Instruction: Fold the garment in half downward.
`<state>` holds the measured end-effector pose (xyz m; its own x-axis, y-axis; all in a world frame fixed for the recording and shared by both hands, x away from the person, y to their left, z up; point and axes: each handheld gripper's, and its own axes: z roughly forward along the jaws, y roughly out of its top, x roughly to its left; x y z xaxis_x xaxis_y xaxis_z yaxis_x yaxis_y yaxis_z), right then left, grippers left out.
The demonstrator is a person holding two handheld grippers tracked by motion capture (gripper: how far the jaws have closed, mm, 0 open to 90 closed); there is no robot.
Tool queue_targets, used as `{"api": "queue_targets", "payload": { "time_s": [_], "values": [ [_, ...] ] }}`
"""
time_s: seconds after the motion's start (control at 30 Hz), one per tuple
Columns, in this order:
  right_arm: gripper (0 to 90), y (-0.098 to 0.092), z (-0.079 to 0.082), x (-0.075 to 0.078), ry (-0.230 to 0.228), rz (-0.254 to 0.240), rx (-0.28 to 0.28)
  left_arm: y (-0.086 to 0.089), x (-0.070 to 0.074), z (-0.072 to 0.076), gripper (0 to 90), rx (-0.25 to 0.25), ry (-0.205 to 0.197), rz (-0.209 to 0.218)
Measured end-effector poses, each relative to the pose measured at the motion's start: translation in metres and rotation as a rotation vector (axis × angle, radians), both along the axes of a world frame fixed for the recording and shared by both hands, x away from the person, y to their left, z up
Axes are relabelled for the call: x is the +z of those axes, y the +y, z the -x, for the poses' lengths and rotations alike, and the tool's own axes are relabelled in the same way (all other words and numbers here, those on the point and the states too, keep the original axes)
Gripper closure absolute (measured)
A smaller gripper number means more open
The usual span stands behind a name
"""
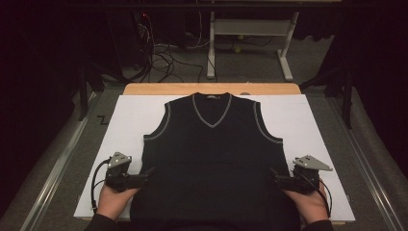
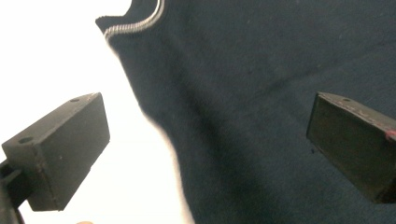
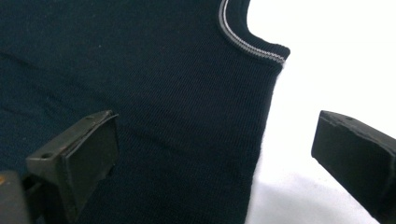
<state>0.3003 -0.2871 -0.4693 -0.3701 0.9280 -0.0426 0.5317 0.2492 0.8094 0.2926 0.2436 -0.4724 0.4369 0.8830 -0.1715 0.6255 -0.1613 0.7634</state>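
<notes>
White board (image 1: 308, 120), flat ribbed-knit vest (image 1: 214, 154)

The high view looks forward and down from above my side of the table, taking in the whole white board (image 1: 308, 120) and floor beyond. The left gripper view rides on my left gripper (image 2: 205, 149), close over the vest (image 2: 261, 93), facing its left edge. The right gripper view sits equally close on my right gripper (image 3: 210, 158), facing the opposite edge. All three share the vest's sides and armhole trim.
</notes>
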Motion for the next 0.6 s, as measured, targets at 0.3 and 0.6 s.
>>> {"api": "queue_targets", "payload": {
  "time_s": [0.3, 0.6],
  "values": [
    [16.7, -0.005, -0.011, -0.003, 0.051, -0.017, 0.009, 0.005, -0.007, -0.017, 16.2, 0.043, 0.084, -0.055],
    [32.9, -0.008, -0.045, -0.004, 0.135, -0.010, -0.051, 0.001, -0.010, -0.038, 30.9, 0.067, 0.124, -0.062]
  ]
}}
